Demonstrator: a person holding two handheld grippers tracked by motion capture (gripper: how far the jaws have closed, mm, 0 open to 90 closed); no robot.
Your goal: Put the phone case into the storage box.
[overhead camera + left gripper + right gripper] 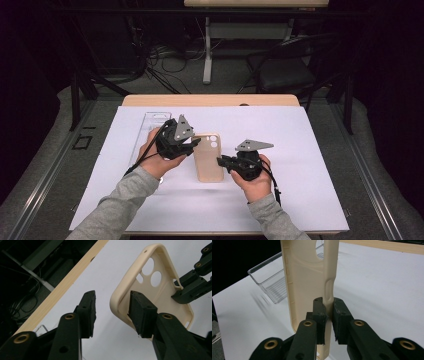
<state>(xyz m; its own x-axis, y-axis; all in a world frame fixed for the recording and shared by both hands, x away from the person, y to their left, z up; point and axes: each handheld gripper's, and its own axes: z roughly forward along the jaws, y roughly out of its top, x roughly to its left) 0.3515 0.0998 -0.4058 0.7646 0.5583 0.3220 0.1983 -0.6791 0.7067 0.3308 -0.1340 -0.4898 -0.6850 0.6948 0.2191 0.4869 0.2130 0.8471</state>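
A clear plastic tray (150,131) lies on the white table cover (300,165)

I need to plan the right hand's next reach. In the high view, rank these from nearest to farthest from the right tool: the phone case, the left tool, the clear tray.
1. phone case: pinched at its right edge by the right tool.
2. left tool: across the case, at its upper left corner.
3. clear tray: farthest, beyond the left hand, toward the sheet's back left.
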